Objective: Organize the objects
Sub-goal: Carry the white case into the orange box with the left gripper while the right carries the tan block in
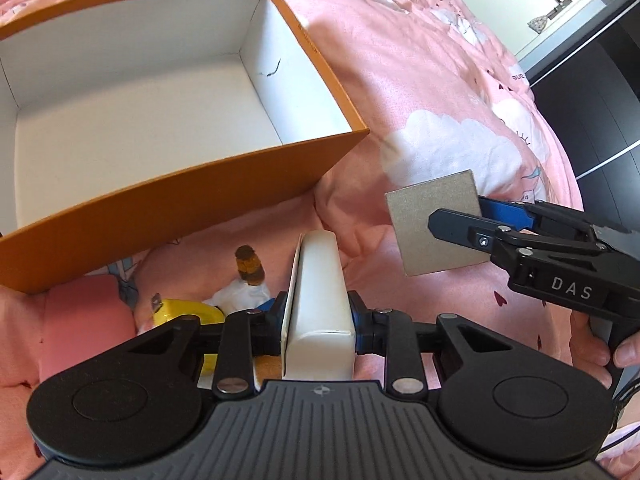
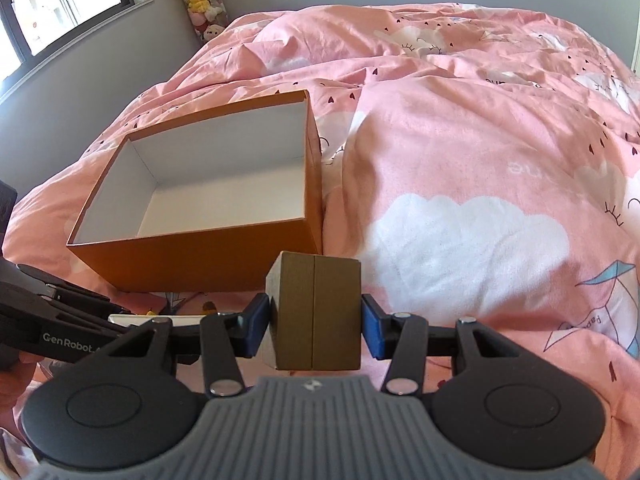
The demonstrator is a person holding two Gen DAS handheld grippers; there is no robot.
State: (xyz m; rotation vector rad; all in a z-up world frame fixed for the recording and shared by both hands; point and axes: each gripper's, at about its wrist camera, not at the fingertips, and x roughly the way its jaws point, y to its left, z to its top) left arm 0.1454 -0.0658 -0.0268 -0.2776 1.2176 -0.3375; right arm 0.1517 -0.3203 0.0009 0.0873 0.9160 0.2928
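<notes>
Your left hand-held gripper (image 1: 318, 322) is clenched on a white rectangular cardboard carton (image 1: 320, 304), its blue pads pressing both long sides. The carton stands on edge between the jaws, raised above the bed, near the front wall of the open orange cardboard box with a white interior (image 1: 168, 204). Nothing lies inside that box in either view.

Your right hand-held gripper (image 2: 316, 322) is grasping a small olive-brown cardboard box with a centre seam (image 2: 320, 312), held squarely between the blue pads. In the left wrist view the same box shows a grey face (image 1: 436, 224) and hangs clear of the bedding, to the right of the orange box and well apart from it. Your right hand's fingers (image 1: 624, 350) wrap the gripper handle at the frame edge.

The orange box rests on the pink quilt printed with white clouds (image 2: 480, 160), which covers the bed.

Below the left gripper, on the quilt, lie a small brown-capped bottle (image 1: 249, 266), a yellow rounded item (image 1: 188, 312) and a piece of white cloth or paper (image 1: 244, 294); these are partly hidden by the gripper, so you cannot tell their exact form.

A window (image 2: 52, 8) and a column of plush toys (image 2: 200, 0) stand at the far wall.
</notes>
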